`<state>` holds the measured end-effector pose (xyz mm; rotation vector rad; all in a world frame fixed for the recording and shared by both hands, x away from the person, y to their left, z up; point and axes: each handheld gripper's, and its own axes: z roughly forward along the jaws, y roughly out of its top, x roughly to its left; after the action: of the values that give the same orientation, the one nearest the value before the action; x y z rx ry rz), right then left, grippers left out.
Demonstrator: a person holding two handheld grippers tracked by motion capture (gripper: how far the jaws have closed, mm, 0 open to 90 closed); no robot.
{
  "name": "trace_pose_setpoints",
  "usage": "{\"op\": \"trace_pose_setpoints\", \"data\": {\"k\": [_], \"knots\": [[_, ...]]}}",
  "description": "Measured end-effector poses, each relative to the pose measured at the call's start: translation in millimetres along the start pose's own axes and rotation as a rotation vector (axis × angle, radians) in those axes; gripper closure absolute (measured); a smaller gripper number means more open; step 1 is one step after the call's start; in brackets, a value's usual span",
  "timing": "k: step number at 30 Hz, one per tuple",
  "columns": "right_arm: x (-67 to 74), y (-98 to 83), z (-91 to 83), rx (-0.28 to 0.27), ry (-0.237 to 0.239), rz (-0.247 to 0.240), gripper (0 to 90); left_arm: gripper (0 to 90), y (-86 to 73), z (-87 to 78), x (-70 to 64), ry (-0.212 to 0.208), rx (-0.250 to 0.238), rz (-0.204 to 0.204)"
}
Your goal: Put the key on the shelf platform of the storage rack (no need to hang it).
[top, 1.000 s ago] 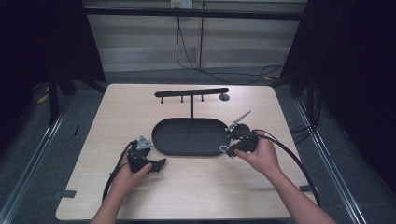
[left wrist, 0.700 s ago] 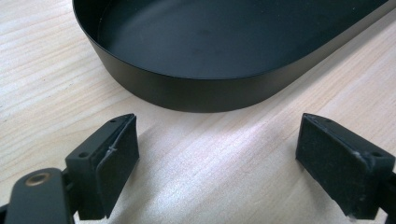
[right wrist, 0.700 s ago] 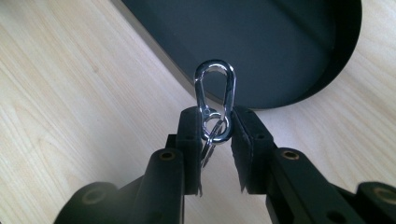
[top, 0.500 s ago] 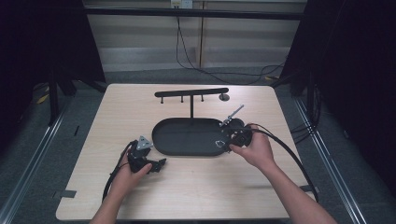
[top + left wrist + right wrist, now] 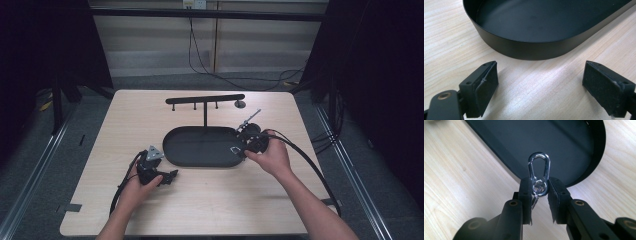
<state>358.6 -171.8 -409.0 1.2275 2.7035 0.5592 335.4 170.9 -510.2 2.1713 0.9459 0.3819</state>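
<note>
A black oval tray (image 5: pixel 200 150) lies in the middle of the wooden table, under a black T-shaped hanger stand (image 5: pixel 205 100). My right gripper (image 5: pixel 236 150) is shut on a shiny silver carabiner clip (image 5: pixel 539 168), pinching its ring end; the clip's loop juts out over the tray's (image 5: pixel 579 150) right end. My left gripper (image 5: pixel 172 176) rests on the table just off the tray's front left, jaws wide open with nothing between them. In the left gripper view the tray wall (image 5: pixel 529 48) curves right ahead of the black pads (image 5: pixel 487 85).
A small round grey piece (image 5: pixel 240 104) lies by the right end of the stand's bar. Cables trail from both grippers across the table. Bare wood stretches along the front edge and the far left; dark curtains and floor rails surround the table.
My right gripper has carried the clip a little back and to the right, up along the tray's right end. The left gripper has stayed where it was.
</note>
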Motion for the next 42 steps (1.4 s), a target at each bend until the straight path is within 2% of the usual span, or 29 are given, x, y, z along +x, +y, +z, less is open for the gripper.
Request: {"op": "trace_pose_setpoints", "data": {"k": [10, 15, 31, 42], "knots": [[0.8, 10.1, 5.4, 0.000, -0.008, -0.006, 73.6, 12.9, 0.0, 0.0, 0.0, -0.001, 0.000, 0.000], [-1.6, 16.5, 10.3, -0.008, -0.015, 0.011, 73.6, 12.9, 0.0, 0.0, 0.0, 0.000, 0.000, 0.000], [-8.7, 24.1, 25.4, -0.046, -0.014, 0.050, 73.6, 13.0, 0.0, 0.0, -0.1, -0.001, 0.000, 0.000], [-8.3, 27.5, 38.4, -0.039, -0.015, 0.044, 73.6, 13.0, 0.0, 0.0, 0.0, -0.001, 0.000, 0.000]]}}
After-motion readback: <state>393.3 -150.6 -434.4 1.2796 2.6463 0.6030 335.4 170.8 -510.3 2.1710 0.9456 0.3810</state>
